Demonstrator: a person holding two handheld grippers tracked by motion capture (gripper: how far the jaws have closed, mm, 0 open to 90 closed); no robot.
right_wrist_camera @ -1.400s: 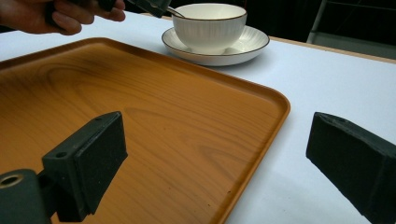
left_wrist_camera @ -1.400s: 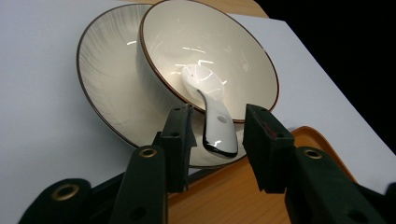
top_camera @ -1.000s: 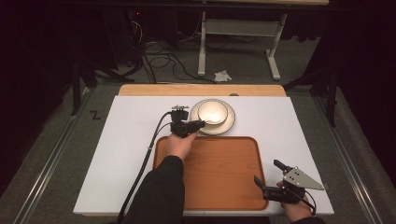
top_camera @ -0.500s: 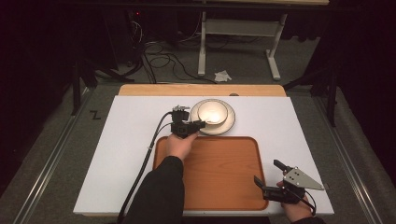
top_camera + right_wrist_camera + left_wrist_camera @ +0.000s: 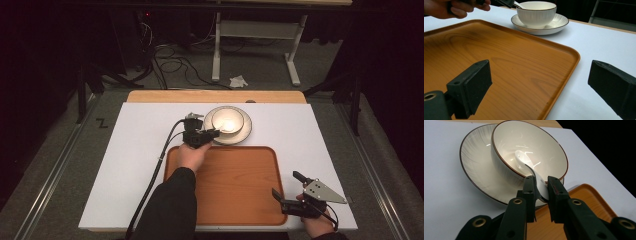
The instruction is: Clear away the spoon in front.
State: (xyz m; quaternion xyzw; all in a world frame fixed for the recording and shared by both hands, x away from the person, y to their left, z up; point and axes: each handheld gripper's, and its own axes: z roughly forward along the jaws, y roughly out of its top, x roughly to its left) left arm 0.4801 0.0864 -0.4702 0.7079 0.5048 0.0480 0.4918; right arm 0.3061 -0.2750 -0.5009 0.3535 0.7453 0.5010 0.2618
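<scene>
A white spoon rests in a cream bowl with a brown rim, and the bowl stands on a matching plate. My left gripper reaches in from the bowl's near left side. In the left gripper view its jaws are shut on the spoon's handle, which slopes out over the rim of the bowl. My right gripper is open beside the front right corner of the wooden tray, with nothing between its jaws. In the right gripper view the bowl and the plate stand beyond the tray.
The tray lies on a white table, just in front of the plate. A wooden strip runs along the table's far edge. Beyond it are a desk frame and cables on the floor.
</scene>
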